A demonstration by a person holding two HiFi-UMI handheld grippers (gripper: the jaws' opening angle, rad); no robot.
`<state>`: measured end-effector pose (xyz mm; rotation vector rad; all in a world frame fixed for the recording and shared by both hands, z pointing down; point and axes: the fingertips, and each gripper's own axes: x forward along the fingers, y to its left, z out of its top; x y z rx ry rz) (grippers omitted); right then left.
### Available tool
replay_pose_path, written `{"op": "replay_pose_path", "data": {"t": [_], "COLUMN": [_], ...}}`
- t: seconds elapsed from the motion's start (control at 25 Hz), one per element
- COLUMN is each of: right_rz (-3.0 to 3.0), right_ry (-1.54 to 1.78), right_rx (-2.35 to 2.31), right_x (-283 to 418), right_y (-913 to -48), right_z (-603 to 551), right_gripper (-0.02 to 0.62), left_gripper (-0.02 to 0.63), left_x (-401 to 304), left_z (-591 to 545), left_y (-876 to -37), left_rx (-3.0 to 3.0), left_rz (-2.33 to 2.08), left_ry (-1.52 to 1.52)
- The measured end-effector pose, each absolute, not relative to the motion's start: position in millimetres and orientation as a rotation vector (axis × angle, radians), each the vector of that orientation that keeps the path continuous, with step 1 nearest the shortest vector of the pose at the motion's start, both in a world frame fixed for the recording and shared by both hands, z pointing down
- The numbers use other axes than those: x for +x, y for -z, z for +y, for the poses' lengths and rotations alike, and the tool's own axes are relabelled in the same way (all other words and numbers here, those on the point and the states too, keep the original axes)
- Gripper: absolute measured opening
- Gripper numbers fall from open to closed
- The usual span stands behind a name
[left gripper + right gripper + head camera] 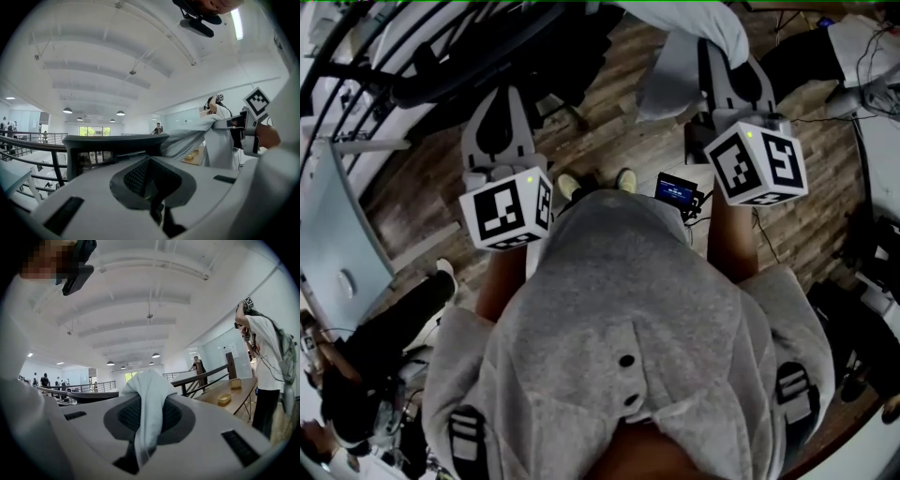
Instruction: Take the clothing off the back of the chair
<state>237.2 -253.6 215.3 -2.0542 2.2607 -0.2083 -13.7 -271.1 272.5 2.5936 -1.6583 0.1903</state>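
In the head view the chair (487,61) and the clothing (712,28) are both cut off by the top edge, and the cloth covers the tips of the right gripper (728,58). The grey hoodie (628,309) hides the upper arms. In the left gripper view the chair's top edge hides the clothing's left end. The distant people (44,379) in the right gripper view are too small to make out.

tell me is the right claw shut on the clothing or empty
Shut on it: the right gripper view shows the right claw pinching a fold of the pale clothing, which sticks up between its jaws.
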Motion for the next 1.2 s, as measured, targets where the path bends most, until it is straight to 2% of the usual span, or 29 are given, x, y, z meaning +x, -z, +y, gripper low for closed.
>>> {"op": "replay_pose_path", "data": {"t": [0.68, 1.2], "right_rz": [2.160, 2.214], "right_ry": [0.274, 0.339], "right_rx": [-2.153, -2.135], "right_x": [318.4, 352.8], "right_y": [-232.7, -245.7], "right_z": [-209.0, -171.7], "right_gripper": [0.057, 0.057], "left_gripper": [0.012, 0.012], "left_x": [70.7, 129.6], "left_z": [-250.9, -228.5], "left_y": [-275.7, -271.9], "left_rx": [2.688, 2.727], "left_rz": [-1.528, -1.473], "left_ry": [-0.216, -0.258]}}
